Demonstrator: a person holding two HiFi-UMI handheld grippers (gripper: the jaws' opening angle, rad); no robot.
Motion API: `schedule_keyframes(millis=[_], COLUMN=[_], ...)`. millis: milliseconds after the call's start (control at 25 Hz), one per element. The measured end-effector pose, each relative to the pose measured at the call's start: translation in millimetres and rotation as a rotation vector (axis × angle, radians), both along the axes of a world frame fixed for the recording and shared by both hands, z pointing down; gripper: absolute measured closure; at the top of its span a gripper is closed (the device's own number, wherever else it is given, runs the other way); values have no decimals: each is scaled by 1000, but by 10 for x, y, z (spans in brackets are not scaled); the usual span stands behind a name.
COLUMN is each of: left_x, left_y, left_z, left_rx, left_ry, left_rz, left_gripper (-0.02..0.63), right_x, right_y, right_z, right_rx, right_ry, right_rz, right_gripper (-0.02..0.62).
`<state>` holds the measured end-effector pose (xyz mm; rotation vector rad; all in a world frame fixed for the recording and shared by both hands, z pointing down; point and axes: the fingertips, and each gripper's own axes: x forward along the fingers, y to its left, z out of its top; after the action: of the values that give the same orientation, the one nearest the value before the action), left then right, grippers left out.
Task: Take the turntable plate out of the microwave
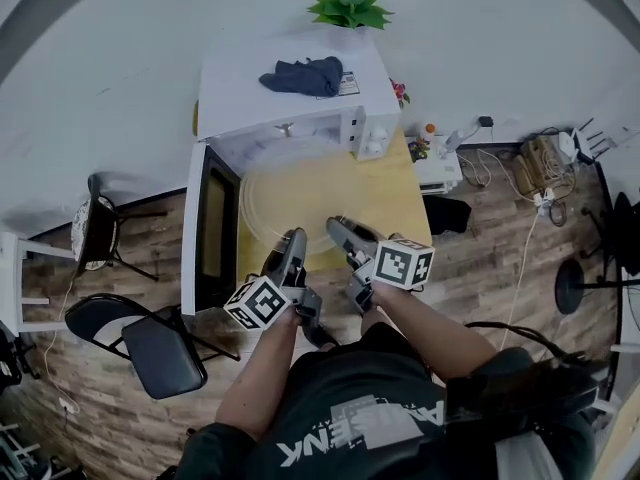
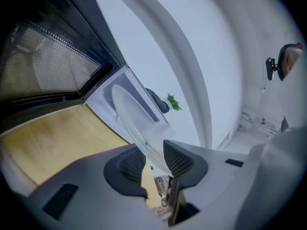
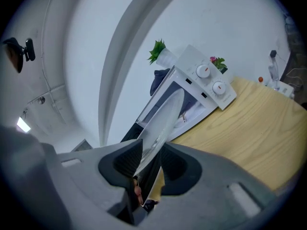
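Observation:
The clear glass turntable plate (image 1: 300, 193) hangs over the wooden table (image 1: 400, 203) in front of the white microwave (image 1: 290, 103), held by its near rim. My left gripper (image 1: 292, 240) is shut on the rim's left part and my right gripper (image 1: 343, 230) on its right part. The left gripper view has the plate (image 2: 130, 113) edge-on, running down between the left gripper's (image 2: 154, 159) pads. From the right gripper view the plate (image 3: 164, 116) likewise slants into the right gripper (image 3: 149, 159). The microwave cavity (image 3: 192, 110) stands open behind it.
The microwave door (image 1: 205, 230) stands swung open at the table's left. A dark cloth (image 1: 305, 75) lies on the microwave, with a green plant (image 1: 350, 8) behind it. Black chairs (image 1: 150, 343) stand at the left on the floor. A small white unit (image 1: 437, 173) and cables sit right of the table.

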<state>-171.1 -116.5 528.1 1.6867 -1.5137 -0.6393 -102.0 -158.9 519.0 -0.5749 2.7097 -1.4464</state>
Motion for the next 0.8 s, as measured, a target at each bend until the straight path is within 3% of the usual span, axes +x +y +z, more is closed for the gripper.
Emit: schedule_keyframes(millis=[360, 680, 800], left_x=[96, 222, 268], left_y=[87, 66, 52], left_z=[-533, -946, -1055], left_rx=[53, 68, 51], left_ry=[-35, -89, -145], left_rz=[89, 52, 38], left_gripper=[489, 489, 489], right_x=[105, 191, 256], right_y=[130, 42, 6], right_z=[-489, -912, -1005], right_rx=[45, 72, 73], right_ry=[-39, -100, -106], right_rz=[58, -16, -43], right_gripper=[482, 482, 481])
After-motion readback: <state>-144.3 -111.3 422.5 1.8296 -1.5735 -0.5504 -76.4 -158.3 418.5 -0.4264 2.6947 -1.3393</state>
